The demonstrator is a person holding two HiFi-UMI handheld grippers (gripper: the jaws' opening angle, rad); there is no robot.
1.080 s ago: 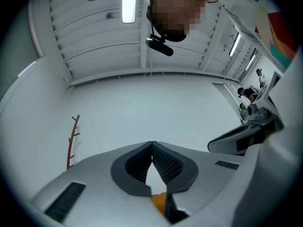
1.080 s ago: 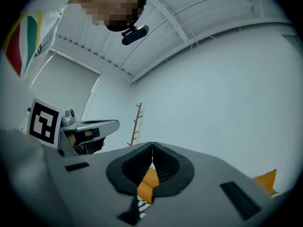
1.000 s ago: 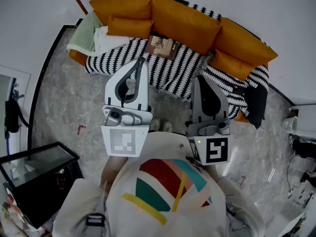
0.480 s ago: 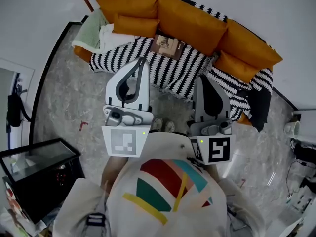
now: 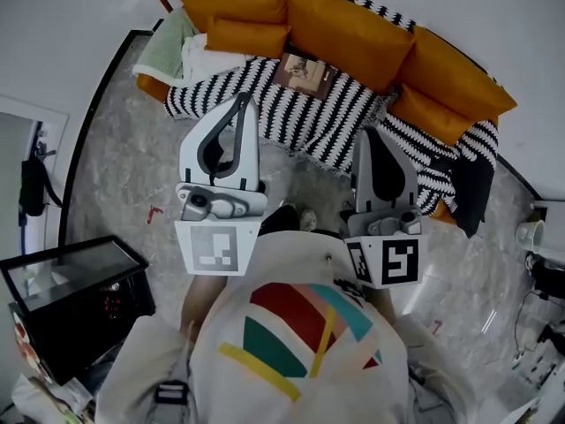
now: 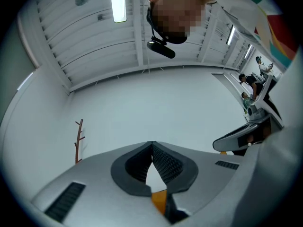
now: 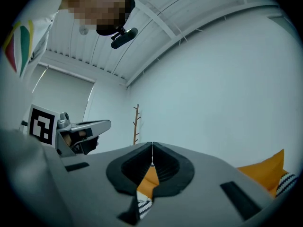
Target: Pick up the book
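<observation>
The book (image 5: 302,72), brown with a picture on its cover, lies flat on the black-and-white striped blanket (image 5: 291,117) that covers the orange sofa (image 5: 340,29) at the top of the head view. Both grippers are held in front of the person's chest, short of the sofa and pointing toward it. My left gripper (image 5: 244,102) is shut, its tips touching with nothing between them (image 6: 152,144). My right gripper (image 5: 369,136) is also shut and empty (image 7: 152,145). The gripper views show mostly white wall and ceiling; the book is not in them.
Folded green and white blankets (image 5: 172,51) lie on the sofa's left end, and a dark garment (image 5: 468,193) hangs at its right. A black glass-topped cabinet (image 5: 71,281) stands at the lower left. A wooden coat stand (image 7: 137,124) is by the wall. The floor is marble.
The left gripper has sunk and now shows lower and a little further left in the head view. The right gripper shifted slightly. Both stayed shut. The sofa sits a bit higher in the frame.
</observation>
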